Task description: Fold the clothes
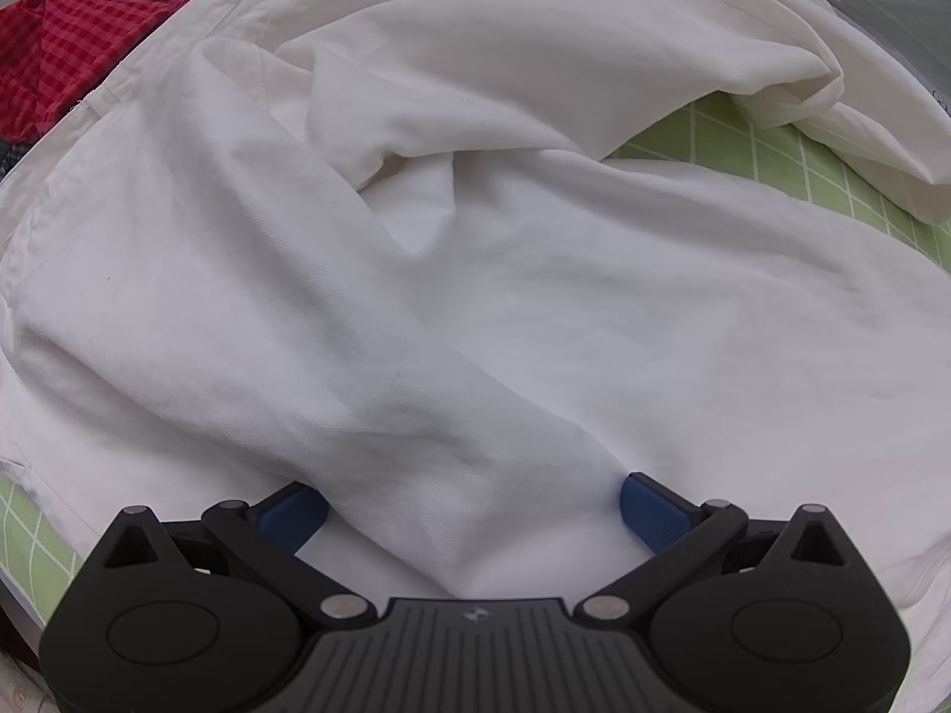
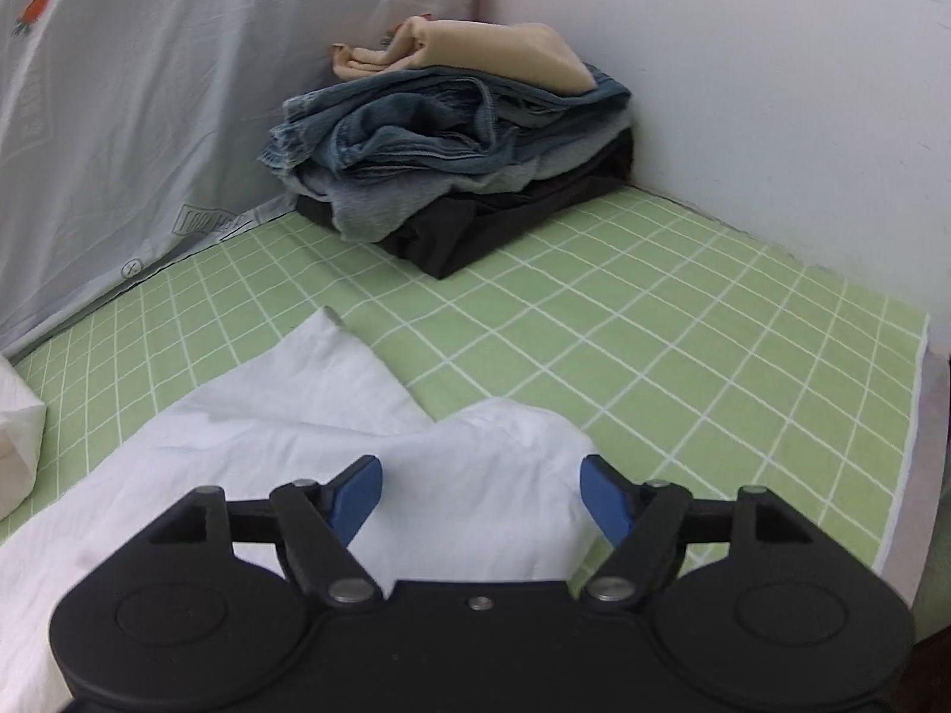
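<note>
while a rumpled white garment (image 1: 475,273) fills the frame, the left gripper (image 1: 472,511) sits spread wide with a fold of cloth lying between its blue pads. the right gripper (image 2: 481,493), also spread, hovers over the garment's edge on a green checked sheet (image 2: 683,356); folded clothes (image 2: 457,160) are stacked in the upper middle corner.

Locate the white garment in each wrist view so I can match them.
Left wrist: the white garment fills most of the frame, rumpled, running between the open left gripper.
Right wrist: it lies lower left, reaching between the open right gripper.
Shared landmark: the green grid sheet.
</note>
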{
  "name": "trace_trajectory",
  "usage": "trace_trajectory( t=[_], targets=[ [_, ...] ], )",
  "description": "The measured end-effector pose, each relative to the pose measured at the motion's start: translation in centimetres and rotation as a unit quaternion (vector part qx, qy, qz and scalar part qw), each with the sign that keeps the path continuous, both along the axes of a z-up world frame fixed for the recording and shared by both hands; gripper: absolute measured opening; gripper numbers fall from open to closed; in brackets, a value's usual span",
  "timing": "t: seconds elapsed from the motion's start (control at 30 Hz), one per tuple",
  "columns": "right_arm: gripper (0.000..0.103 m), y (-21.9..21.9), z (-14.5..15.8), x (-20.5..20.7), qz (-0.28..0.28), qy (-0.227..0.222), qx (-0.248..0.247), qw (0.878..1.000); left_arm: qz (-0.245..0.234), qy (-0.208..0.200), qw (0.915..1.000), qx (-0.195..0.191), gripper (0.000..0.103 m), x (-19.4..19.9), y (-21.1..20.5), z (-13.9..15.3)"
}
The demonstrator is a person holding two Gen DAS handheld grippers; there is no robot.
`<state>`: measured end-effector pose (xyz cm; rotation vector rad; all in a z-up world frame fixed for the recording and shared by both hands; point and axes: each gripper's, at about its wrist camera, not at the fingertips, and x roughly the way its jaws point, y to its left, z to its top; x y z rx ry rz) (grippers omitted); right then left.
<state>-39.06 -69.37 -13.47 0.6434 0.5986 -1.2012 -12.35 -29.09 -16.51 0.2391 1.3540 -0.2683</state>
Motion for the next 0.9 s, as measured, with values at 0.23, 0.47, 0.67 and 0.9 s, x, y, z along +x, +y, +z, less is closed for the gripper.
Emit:
trace_trajectory(
  t=[0.23, 0.47, 0.67, 0.9],
  targets=[
    [0.076, -0.1, -0.7, -1.9, -0.031, 0.005, 0.016, 0.999, 0.002, 0.002, 1.0, 0.0, 0.103, -0.7, -0.4, 0.3],
    [0.021, 0.6, -0.5, -1.2, -0.003, 0.044, -0.001, 0.999, 0.014, 0.004, 0.9999, 0.002, 0.103, -1.4, -0.9, 0.5],
    [0.002, 1.8, -0.1, -1.1, 0.024, 0.089, -0.026, 0.995, 0.026, 0.013, 0.9996, 0.001, 0.103, -2.7, -1.2, 0.8],
    [0.002, 3.7, -0.2, -5.7, 0.036, 0.151, -0.033, 0.987, 0.017, 0.014, 0.9997, -0.007, 0.103, -6.1, -1.7, 1.3]
  ],
)
